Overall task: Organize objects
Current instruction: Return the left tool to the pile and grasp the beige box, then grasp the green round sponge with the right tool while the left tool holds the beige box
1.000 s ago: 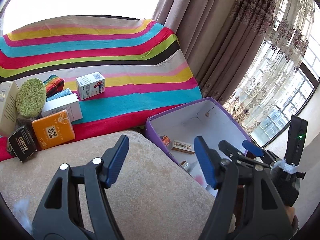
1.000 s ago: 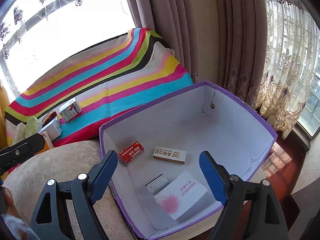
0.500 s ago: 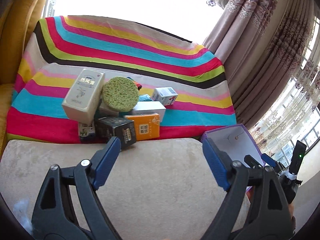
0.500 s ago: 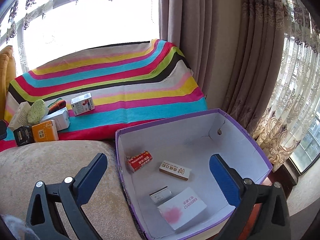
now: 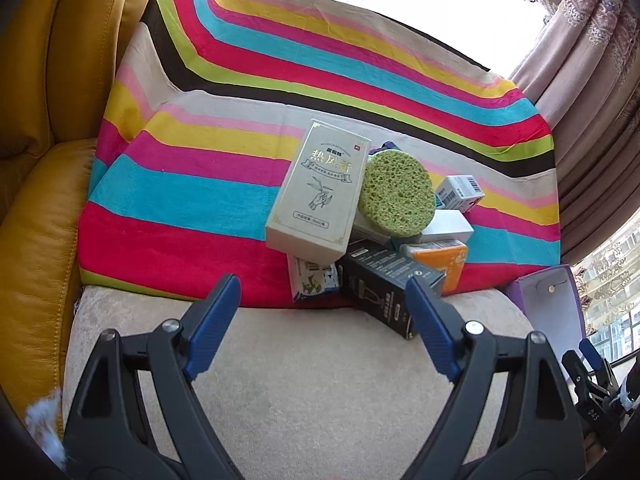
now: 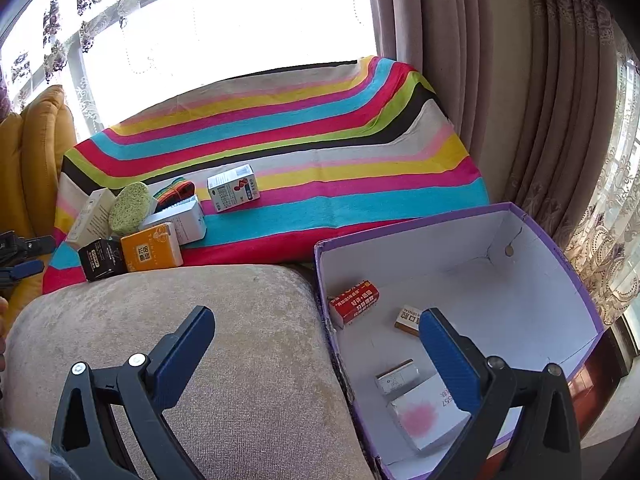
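A heap of small things lies on the striped blanket (image 5: 200, 184): a tall cream box (image 5: 320, 188), a round green sponge (image 5: 396, 196), a black box (image 5: 384, 284), an orange box (image 5: 444, 260) and white boxes. My left gripper (image 5: 322, 304) hangs open just short of the heap, above the beige cushion (image 5: 300, 392), nothing between its fingers. My right gripper (image 6: 318, 340) is wide open and empty over the left wall of the purple box (image 6: 560, 252). That box holds a red packet (image 6: 354, 302), a pink-stained white box (image 6: 424, 416) and two small packets. The heap (image 6: 136, 232) shows far left.
A yellow leather seat (image 5: 36, 152) borders the blanket on the left. Curtains (image 6: 500, 80) hang behind the purple box, with a bright window beyond. A lone white carton (image 6: 233, 188) sits apart on the blanket. The right gripper's tip (image 5: 588, 364) shows low right in the left wrist view.
My left gripper swung left from the purple box to face the heap and opened wider. My right gripper opened fully and shifted left, now straddling the box's left wall.
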{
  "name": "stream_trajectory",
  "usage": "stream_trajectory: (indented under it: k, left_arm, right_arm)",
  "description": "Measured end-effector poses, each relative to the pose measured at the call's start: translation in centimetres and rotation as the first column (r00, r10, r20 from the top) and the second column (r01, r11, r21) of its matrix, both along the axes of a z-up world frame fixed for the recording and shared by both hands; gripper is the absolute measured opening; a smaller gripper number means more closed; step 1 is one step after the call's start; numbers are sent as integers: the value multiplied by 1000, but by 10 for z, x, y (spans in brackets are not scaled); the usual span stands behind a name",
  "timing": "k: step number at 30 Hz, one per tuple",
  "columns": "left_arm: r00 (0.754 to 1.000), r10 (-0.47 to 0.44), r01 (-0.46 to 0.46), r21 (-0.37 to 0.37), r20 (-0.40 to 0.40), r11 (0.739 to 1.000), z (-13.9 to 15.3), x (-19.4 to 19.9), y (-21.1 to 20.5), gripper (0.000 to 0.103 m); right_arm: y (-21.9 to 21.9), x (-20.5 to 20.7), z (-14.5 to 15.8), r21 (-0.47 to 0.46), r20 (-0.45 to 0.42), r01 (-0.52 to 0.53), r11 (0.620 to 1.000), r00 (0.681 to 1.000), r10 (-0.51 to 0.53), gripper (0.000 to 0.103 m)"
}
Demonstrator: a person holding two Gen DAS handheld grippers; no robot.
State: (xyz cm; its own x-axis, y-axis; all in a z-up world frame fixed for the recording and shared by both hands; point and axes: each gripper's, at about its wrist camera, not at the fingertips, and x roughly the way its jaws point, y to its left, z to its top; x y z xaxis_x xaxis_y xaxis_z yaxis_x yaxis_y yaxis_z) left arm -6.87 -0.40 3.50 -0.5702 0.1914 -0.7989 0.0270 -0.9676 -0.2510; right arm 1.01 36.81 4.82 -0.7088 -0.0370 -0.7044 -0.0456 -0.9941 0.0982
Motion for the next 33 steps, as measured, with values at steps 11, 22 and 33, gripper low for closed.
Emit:
stream_trajectory:
  k: [11, 22, 33]
  left_arm:
    - [999, -3, 7, -58, 53, 998, -22, -45, 4, 73]
    - [998, -4, 2, -37, -67, 999, -19, -29, 3, 57]
    - [971, 147, -119, 154, -188, 981, -15, -9, -37, 54]
  right_arm:
    - [-39, -27, 9, 57, 13, -96, 994, 995, 96, 103]
    - [-101, -72, 21, 112, 11, -228, 967, 974, 228, 103]
    - [-175, -124, 18, 89, 48, -332, 939, 943, 329, 103]
